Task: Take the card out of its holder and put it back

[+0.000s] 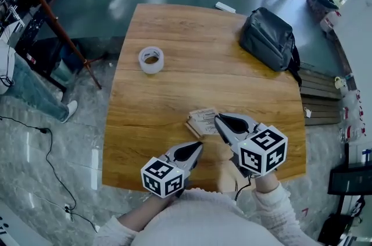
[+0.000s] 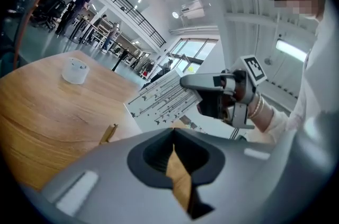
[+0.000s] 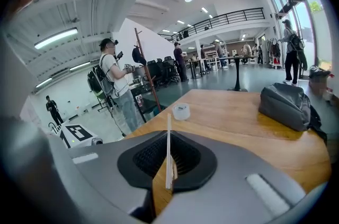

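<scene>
Right tongs (image 1: 218, 118) clamped on edge of printed card (image 1: 203, 118). Card tilted above table (image 1: 186, 47), just beside small wooden holder (image 1: 193, 128). Left tongs (image 1: 199, 147) closed, empty, near holder. Risks: thin-edge grip slips, card misses slot, unbraced holder skids or tips.

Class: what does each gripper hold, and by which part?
Right gripper pinches the card by one edge; left gripper holds nothing.
</scene>
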{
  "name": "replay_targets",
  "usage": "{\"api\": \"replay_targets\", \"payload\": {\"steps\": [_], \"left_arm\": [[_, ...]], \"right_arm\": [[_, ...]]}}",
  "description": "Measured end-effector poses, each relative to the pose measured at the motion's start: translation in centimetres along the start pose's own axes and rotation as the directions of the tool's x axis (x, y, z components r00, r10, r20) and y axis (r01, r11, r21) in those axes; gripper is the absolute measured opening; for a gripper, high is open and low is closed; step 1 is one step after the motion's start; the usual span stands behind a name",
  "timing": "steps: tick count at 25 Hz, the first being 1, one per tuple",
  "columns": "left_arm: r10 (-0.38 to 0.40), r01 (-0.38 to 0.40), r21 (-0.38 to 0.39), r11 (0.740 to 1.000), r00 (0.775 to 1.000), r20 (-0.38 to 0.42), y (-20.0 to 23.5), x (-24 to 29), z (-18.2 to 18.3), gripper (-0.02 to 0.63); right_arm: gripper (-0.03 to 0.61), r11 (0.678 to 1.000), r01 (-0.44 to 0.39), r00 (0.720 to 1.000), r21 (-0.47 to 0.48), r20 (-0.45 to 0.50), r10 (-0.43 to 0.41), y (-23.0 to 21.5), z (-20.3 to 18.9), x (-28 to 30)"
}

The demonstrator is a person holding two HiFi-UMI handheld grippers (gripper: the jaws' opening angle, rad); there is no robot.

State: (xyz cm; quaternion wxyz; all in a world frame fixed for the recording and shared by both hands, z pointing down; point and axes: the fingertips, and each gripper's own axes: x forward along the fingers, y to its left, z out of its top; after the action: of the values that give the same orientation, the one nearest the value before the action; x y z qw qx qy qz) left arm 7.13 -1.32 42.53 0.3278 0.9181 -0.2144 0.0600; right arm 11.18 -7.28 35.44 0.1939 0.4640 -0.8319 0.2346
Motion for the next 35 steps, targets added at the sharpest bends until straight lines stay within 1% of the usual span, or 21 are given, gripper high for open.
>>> {"api": "replay_targets", "payload": {"steps": [3, 7, 10, 15, 22, 26, 30, 35], "left_arm": [[0.007, -0.007, 0.018, 1.0, 1.0, -0.009, -0.3, 0.0, -0.3, 0.008], [0.019, -0.019, 0.009, 1.0, 1.0, -0.015, -0.1, 0.0, -0.4, 0.008], [0.031, -0.031, 0.005, 1.0, 0.999, -0.012, -0.2, -0.1, -0.4, 0.008], [0.024, -0.024, 0.011, 1.0, 1.0, -0.013, -0.6, -0.1, -0.5, 0.008], [0.044, -0.044, -0.018, 0.999, 0.999, -0.008, 0.0, -0.3, -0.5, 0.008], [0.039, -0.04, -0.036, 0.999, 0.999, -0.008, 0.1, -0.2, -0.7, 0.008], [0.038, -0.038, -0.035, 0.999, 0.999, 0.0, 0.0, -0.2, -0.7, 0.008], [0.028, -0.028, -0.051, 0.998, 1.0, 0.005, 0.0, -0.1, -1.0, 0.008]], "right_arm": [[0.014, 1.0, -0.003, 1.0, 0.013, 0.03, 0.003, 0.1, -0.1, -0.9], [0.014, 1.0, 0.002, 0.998, 0.029, 0.055, -0.003, -0.1, -0.2, -1.9], [0.014, 0.999, 0.004, 0.999, 0.034, 0.054, -0.006, -0.2, -0.4, -2.1], [0.014, 0.999, 0.007, 0.998, 0.037, 0.055, -0.009, -0.3, -0.3, -2.4], [0.014, 1.0, 0.008, 0.999, 0.023, 0.041, -0.009, -0.2, -0.4, -2.1], [0.014, 1.0, 0.011, 0.999, 0.022, 0.03, -0.011, -0.3, -0.5, -1.8], [0.014, 1.0, 0.013, 1.0, 0.023, 0.017, -0.014, -0.5, -0.6, -1.6], [0.014, 1.0, 0.02, 1.0, 0.01, -0.015, -0.02, -0.9, -0.9, -0.6]]}}
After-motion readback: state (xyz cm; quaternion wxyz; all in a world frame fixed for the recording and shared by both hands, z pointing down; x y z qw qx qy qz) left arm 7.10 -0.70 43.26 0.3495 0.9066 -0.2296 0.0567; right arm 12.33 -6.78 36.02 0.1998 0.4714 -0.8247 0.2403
